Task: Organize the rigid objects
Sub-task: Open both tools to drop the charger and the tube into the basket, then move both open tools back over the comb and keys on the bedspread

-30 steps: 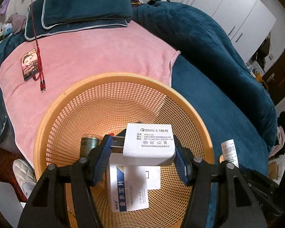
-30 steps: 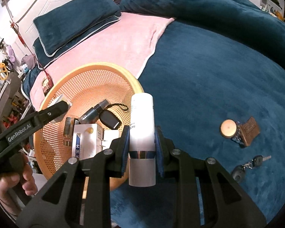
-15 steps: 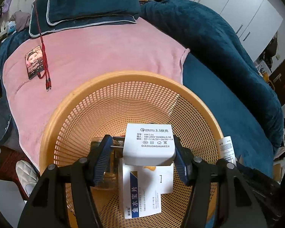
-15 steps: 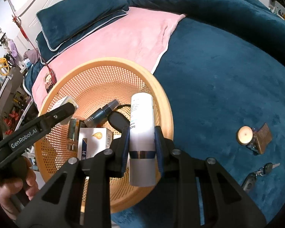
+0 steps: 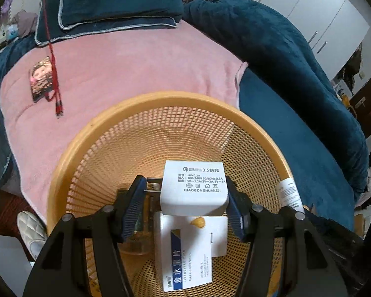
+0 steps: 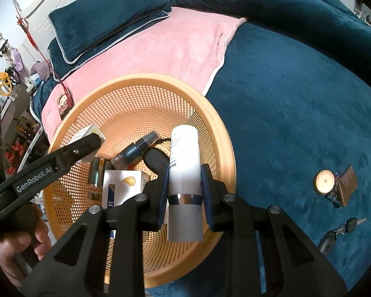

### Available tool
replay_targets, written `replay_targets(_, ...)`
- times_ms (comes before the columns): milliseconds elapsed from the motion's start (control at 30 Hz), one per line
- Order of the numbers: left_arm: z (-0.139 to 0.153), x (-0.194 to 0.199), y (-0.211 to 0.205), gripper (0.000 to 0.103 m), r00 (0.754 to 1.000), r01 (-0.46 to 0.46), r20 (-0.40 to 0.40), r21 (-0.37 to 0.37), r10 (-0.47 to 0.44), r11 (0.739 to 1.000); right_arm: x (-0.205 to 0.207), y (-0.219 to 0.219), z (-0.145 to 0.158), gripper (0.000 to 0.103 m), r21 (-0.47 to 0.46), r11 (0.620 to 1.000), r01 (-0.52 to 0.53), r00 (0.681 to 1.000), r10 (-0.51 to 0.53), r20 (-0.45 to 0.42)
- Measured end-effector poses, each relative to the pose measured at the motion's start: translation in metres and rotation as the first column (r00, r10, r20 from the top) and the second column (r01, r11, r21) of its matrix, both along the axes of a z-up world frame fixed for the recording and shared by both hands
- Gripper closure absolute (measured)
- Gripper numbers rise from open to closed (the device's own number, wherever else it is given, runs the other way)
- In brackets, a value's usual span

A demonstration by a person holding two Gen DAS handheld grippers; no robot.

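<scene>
White charger (image 5: 194, 188) and white bottle (image 6: 184, 180) are hanging over orange mesh basket (image 6: 217, 133), which is holding a box (image 6: 122, 185) and spray bottle (image 6: 136, 147).

The right gripper (image 6: 184, 193) clamps a white bottle (image 6: 185, 170) above the orange basket (image 6: 222, 148); keys (image 6: 338, 232) lie apart on the blue blanket (image 6: 296, 99).

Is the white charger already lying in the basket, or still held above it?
Held. The charger sits between the left gripper's jaws, above the basket and the white box lying inside.
</scene>
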State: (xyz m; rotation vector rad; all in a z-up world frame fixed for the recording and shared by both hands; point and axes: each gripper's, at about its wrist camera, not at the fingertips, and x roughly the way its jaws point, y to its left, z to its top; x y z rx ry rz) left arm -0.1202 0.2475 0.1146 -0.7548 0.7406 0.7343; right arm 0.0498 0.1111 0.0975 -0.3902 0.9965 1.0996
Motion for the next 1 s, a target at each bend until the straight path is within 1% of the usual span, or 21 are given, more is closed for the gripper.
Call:
replay_targets(33,-0.001,0.001,0.001,0.037,1.0,0.002,0.004,-0.009,-0.002,1.0,0.0,0.0,0.001,0.076,0.008,1.0,-0.001,1.0,0.001,-0.003)
replay_targets(67,-0.002,0.002,0.001,0.027,1.0,0.003,0.005,-0.02,-0.003,1.0,0.001,-0.001,0.001,0.076,0.012,1.0,0.004,1.0,-0.004,-0.006)
replay_targets(100,-0.002,0.002,0.001,0.021,1.0,0.0,-0.002,-0.021,0.0,1.0,0.001,-0.001,0.002,0.073,0.007,1.0,0.008,1.0,-0.008,-0.008)
replay_targets(133,-0.001,0.002,0.0,0.012,1.0,-0.004,-0.011,-0.014,0.004,1.0,0.002,-0.002,0.002,0.069,0.001,1.0,0.012,1.0,-0.012,-0.009)
replay_targets(167,0.001,0.001,-0.001,0.007,1.0,-0.014,-0.026,0.002,0.014,1.0,0.003,-0.004,0.003,0.058,0.0,1.0,0.016,1.0,-0.016,-0.006)
replay_targets(200,0.003,0.0,-0.002,0.006,0.999,-0.024,-0.037,0.018,0.024,1.0,0.004,-0.005,0.005,0.045,0.003,1.0,0.019,1.0,-0.019,-0.003)
replay_targets(233,0.004,-0.002,-0.002,0.004,0.998,-0.032,-0.049,0.033,0.034,0.999,0.005,-0.008,0.006,0.04,0.01,1.0,0.023,1.0,-0.023,0.001)
replay_targets(300,0.005,-0.006,-0.003,0.003,0.996,-0.049,-0.07,0.049,0.052,0.998,0.005,-0.012,0.009,0.022,0.023,0.999,0.027,1.0,-0.027,0.006)
replay_targets(333,0.004,-0.008,-0.003,0.002,0.995,-0.056,-0.079,0.052,0.06,0.997,0.006,-0.013,0.009,0.018,0.024,0.999,0.028,1.0,-0.028,0.008)
replay_targets(400,0.003,-0.011,-0.002,0.002,0.993,-0.065,-0.096,0.051,0.07,0.997,0.006,-0.015,0.008,0.003,0.011,1.0,0.028,1.0,-0.028,0.01)
replay_targets(500,0.0,-0.014,-0.005,0.002,0.992,-0.063,-0.105,0.042,0.068,0.997,0.006,-0.016,0.005,0.002,-0.011,1.0,0.024,1.0,-0.024,0.016)
replay_targets(700,0.002,-0.014,-0.011,0.002,0.991,-0.041,-0.125,0.067,0.049,0.997,0.004,-0.019,0.002,0.0,-0.044,0.998,0.037,0.999,-0.036,0.028)
replay_targets(1000,0.003,-0.015,-0.014,0.002,0.991,-0.036,-0.125,0.067,0.044,0.997,0.003,-0.022,0.004,0.0,-0.043,0.998,0.045,0.999,-0.044,0.031)
